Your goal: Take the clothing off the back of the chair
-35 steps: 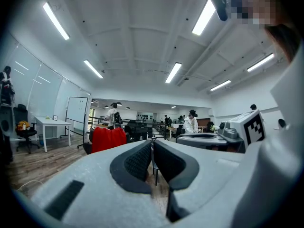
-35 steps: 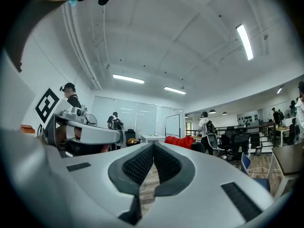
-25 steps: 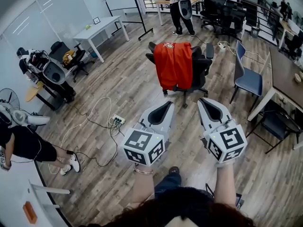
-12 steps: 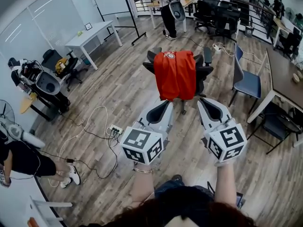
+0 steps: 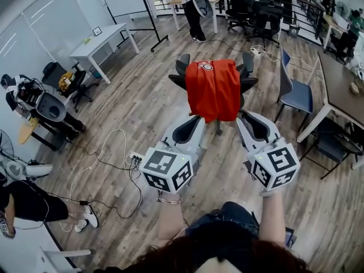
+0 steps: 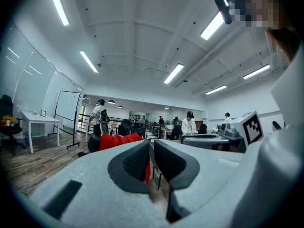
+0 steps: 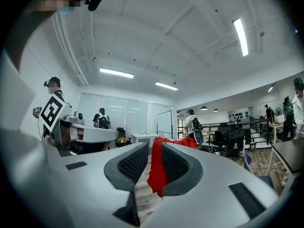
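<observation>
A red garment (image 5: 213, 90) hangs over the back of a black office chair (image 5: 246, 79) on the wooden floor ahead of me. Both grippers are held level and point at it, just short of its lower hem. My left gripper (image 5: 196, 121) is shut, with nothing between its jaws; in the left gripper view (image 6: 152, 148) the garment (image 6: 116, 139) shows behind the tips. My right gripper (image 5: 245, 118) has its jaws opening with a narrow gap between them. In the right gripper view (image 7: 154, 153) the garment (image 7: 156, 172) hangs beyond that gap, apart from the pads.
A blue chair (image 5: 296, 92) and a dark table (image 5: 341, 87) stand to the right. A white table (image 5: 102, 38) is at the back left. Cables and a power strip (image 5: 135, 158) lie on the floor at left. One person (image 5: 193, 4) stands behind the chair and another (image 5: 34, 201) sits near left.
I have moved forward with both grippers. The chair and its red garment have come nearer, until they sit just past the fingertips.
</observation>
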